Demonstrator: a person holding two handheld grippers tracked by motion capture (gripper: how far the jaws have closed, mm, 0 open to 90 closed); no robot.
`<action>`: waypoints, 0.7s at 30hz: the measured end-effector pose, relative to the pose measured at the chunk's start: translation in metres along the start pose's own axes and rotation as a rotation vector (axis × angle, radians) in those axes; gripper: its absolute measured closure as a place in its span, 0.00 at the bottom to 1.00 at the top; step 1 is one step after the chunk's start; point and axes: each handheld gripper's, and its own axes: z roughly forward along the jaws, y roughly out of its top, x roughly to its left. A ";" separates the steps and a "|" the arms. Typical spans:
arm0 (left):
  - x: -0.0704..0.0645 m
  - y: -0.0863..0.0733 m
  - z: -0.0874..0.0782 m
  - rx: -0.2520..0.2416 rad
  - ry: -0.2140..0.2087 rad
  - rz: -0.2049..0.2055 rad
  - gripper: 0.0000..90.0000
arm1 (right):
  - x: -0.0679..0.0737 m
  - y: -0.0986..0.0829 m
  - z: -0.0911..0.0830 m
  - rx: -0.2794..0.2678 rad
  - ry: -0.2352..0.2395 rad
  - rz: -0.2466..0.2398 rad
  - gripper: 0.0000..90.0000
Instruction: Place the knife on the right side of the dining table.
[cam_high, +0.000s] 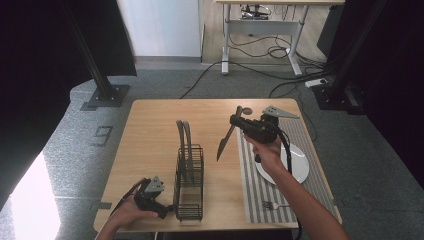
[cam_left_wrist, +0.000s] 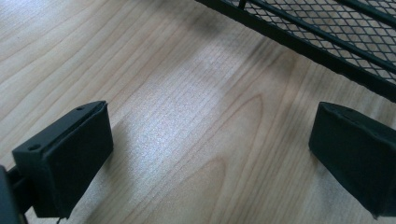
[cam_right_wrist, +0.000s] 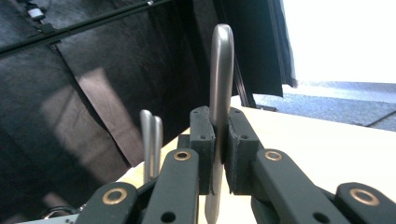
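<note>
**Knife held above the table beside the wire rack**

High view: the right gripper (cam_high: 239, 121) holds a knife (cam_high: 226, 138) by its handle end, the blade slanting down and to the left above the wooden table (cam_high: 150, 145), between the black wire rack (cam_high: 189, 182) and the striped placemat (cam_high: 252, 185). A white plate (cam_high: 300, 167) and a fork (cam_high: 274, 204) lie on the placemat. The left gripper (cam_high: 167, 212) rests at the near edge of the table, just beside the rack's near end.

Left gripper view: the two black jaws stand wide apart over bare wood with nothing between them; the rack's mesh wall (cam_left_wrist: 327, 32) crosses the upper right.

Right gripper view: the jaws are clamped on the knife's metal handle (cam_right_wrist: 220, 79), which stands upright between the pads. Two further metal handles (cam_right_wrist: 150, 140) stand to the left, beyond the jaws.
</note>
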 end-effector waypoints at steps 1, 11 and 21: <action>0.000 0.000 0.000 0.000 0.000 0.000 0.00 | -0.001 -0.001 0.001 0.002 -0.003 0.005 0.92; 0.000 0.000 0.000 0.001 0.001 -0.001 0.00 | -0.012 -0.011 0.011 -0.001 -0.028 0.001 0.92; 0.000 0.000 0.000 0.000 0.001 -0.001 0.00 | -0.025 -0.015 0.015 -0.019 -0.053 0.015 0.92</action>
